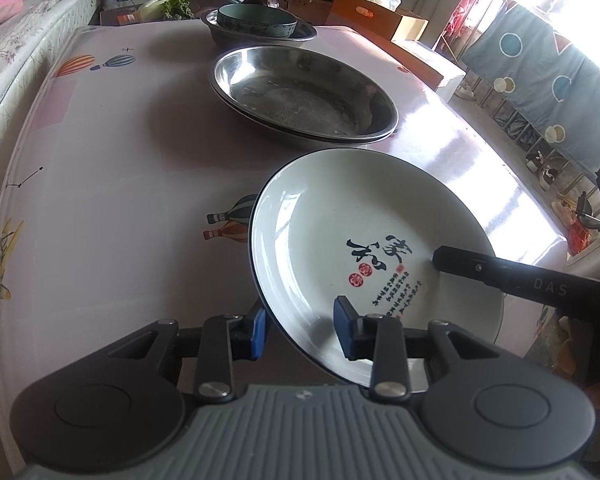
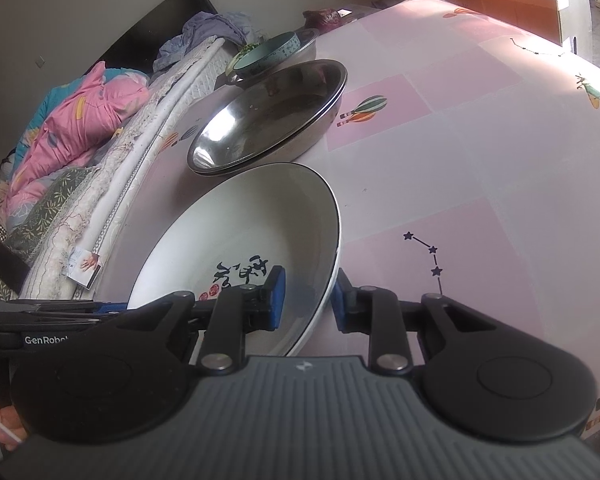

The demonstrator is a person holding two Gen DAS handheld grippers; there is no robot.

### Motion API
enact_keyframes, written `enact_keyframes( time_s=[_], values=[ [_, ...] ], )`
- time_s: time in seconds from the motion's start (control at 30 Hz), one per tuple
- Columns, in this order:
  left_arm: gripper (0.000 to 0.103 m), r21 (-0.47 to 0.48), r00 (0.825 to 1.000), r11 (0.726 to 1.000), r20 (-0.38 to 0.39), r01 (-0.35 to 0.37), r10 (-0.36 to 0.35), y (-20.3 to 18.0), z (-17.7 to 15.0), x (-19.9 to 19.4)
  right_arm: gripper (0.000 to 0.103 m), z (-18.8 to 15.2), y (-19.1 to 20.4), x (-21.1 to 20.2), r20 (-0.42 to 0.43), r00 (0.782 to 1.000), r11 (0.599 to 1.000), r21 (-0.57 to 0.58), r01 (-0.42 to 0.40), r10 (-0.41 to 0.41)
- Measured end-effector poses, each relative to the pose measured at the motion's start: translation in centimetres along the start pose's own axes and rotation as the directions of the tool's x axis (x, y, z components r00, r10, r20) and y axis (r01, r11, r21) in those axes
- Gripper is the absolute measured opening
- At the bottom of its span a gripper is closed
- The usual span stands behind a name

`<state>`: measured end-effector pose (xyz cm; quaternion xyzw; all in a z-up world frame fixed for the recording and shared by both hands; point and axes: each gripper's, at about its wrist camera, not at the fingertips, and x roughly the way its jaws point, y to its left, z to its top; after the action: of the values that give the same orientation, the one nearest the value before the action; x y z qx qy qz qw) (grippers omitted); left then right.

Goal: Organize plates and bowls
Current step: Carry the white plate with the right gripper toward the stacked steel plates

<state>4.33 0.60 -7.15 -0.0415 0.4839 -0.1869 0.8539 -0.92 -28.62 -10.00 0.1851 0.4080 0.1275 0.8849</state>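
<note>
The white plate (image 1: 364, 240) with black calligraphy and red seals sits at the near edge of the table (image 1: 120, 200), tilted, with both claws at its rim. The left claw (image 1: 300, 330) straddles the plate's near-left rim — one blue pad outside and below the edge, the other over the inner face — but a gap shows at the pads, so it stands open around the rim rather than clamped. In the right wrist view the right claw (image 2: 308, 298) frames the plate's opposite rim (image 2: 236, 240) the same way: one blue pad inside the bowl of the plate, the other outside its edge, jaws apart with the rim between them. Whether either pad touches the ceramic cannot be told.

Just beyond the plate, apart from it, lie the stacked steel plates (image 1: 300, 92), two nested rims visible, shiny and shallow. Farther back stands a steel basin (image 1: 260, 32) holding a teal bowl (image 1: 256, 20). Leafy greens (image 1: 172, 4) lie beyond the table's far-left corner, and cardboard boxes (image 1: 380, 16) stand past its far-right side.

The table carries a pink cloth printed with hot-air balloons and star lines. Along one side runs a bed (image 2: 100, 160) with a pink quilt (image 2: 80, 120) heaped on it.
</note>
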Motion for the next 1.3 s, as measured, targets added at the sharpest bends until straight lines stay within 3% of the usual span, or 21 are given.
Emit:
enact_keyframes(
  time_s=[0.5, 0.73, 1.3],
  values=[
    [0.031, 0.023, 1.0, 1.0, 0.013, -0.017, 0.017, 0.4, 0.7, 0.5, 0.02, 0.2, 0.6, 0.5, 0.032, 0.997, 0.993, -0.097, 0.072, -0.069],
    [0.041, 0.035, 0.999, 0.999, 0.02, -0.037, 0.037, -0.4, 0.7, 0.6, 0.024, -0.1, 1.5, 0.8, 0.047, 0.994, 0.983, -0.155, 0.102, -0.096],
    [0.041, 0.005, 0.999, 0.999, 0.019, -0.038, 0.038, -0.4, 0.7, 0.2, 0.026, 0.0, 2.6, 0.1, 0.058, 0.99, 0.973, -0.184, 0.141, -0.132]
  ],
)
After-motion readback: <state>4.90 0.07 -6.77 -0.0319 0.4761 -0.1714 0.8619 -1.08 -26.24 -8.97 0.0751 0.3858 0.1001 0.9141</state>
